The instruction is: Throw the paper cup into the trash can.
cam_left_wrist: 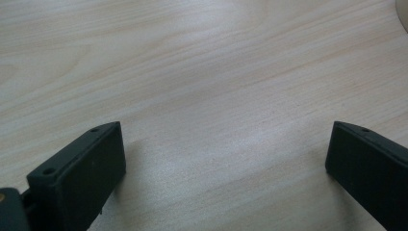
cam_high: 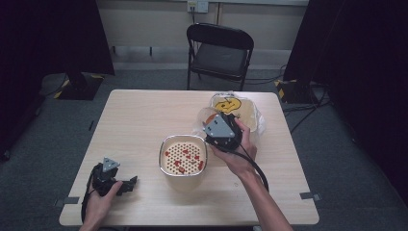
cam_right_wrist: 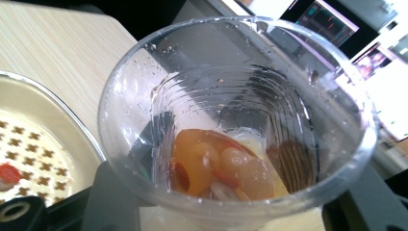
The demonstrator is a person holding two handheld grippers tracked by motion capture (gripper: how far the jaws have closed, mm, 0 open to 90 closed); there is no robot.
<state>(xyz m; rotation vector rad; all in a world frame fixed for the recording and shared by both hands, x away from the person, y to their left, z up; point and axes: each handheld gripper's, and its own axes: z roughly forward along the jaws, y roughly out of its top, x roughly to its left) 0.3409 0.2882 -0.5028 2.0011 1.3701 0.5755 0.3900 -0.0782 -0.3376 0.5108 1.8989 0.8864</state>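
This looks like a recording room or lab rather than a home. A light wooden table [cam_high: 144, 120] stands alone on grey carpet [cam_high: 337, 159], with black tape marks [cam_high: 308, 196] at its corners. At twelve o'clock sits a single black folding chair [cam_high: 219, 50] before a plain pale wall [cam_high: 154, 19] with a socket [cam_high: 197, 6]. Black curtains [cam_high: 53, 38] hang at ten and two o'clock, and cables [cam_high: 308, 108] trail across the floor at three o'clock. The right gripper view catches lit computer screens [cam_right_wrist: 327, 21] beyond.

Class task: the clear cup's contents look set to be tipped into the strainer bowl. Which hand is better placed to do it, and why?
Right. The right gripper is clamped on the clear cup right beside the strainer bowl. The left gripper rests open on the table, holding nothing, farther from the bowl.
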